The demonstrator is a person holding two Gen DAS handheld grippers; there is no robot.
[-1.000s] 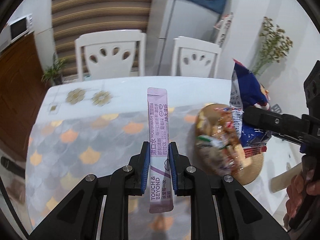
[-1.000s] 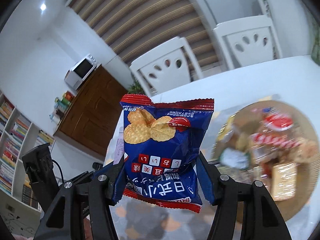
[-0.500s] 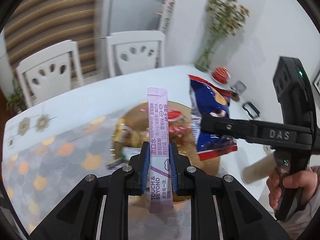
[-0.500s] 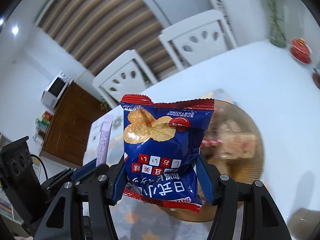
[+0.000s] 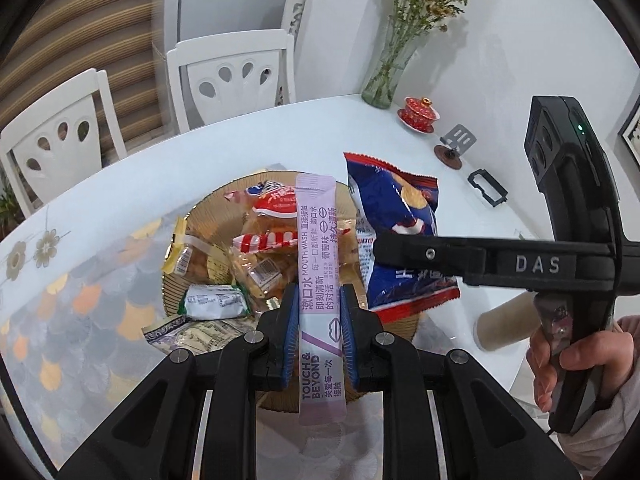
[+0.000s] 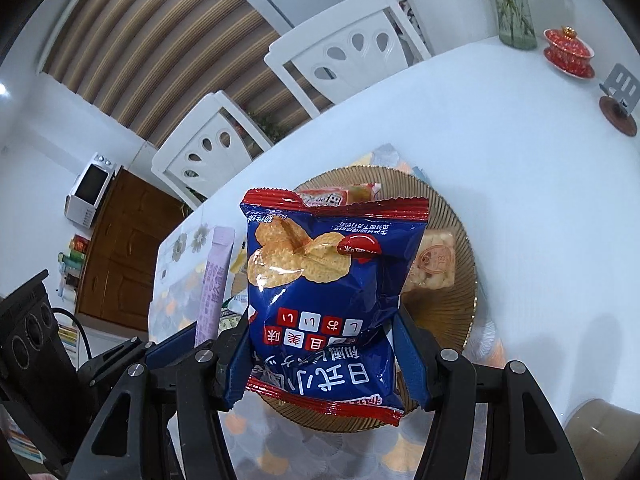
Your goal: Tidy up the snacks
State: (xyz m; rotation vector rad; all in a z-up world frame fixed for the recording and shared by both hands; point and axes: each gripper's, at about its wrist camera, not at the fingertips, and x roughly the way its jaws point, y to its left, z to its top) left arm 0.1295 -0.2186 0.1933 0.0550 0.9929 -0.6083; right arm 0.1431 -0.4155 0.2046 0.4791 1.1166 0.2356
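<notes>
My left gripper (image 5: pixel 320 316) is shut on a lilac mouthwash sachet (image 5: pixel 318 264), held upright above the near rim of a round ribbed amber plate (image 5: pixel 208 216) piled with several wrapped snacks. My right gripper (image 6: pixel 322 344) is shut on a blue and red cracker bag (image 6: pixel 320 280), which hangs over the same plate (image 6: pixel 460 240). In the left wrist view the cracker bag (image 5: pixel 396 216) and the right gripper's black body reach in from the right, over the plate's right edge. The sachet (image 6: pixel 214 280) shows at the left of the right wrist view.
The plate sits on a white table (image 5: pixel 200 168) with a scale-patterned mat (image 5: pixel 80 320). At the far right stand a glass vase of flowers (image 5: pixel 384 84), a red lidded cup (image 5: pixel 418 114) and a small metal stand (image 5: pixel 456 142). Two white chairs (image 5: pixel 236 72) line the far edge. A cardboard tube (image 5: pixel 504 328) lies near the right.
Both grippers swung right and came over the plate, which now lies directly below them. The sachet and cracker bag stay gripped as before.
</notes>
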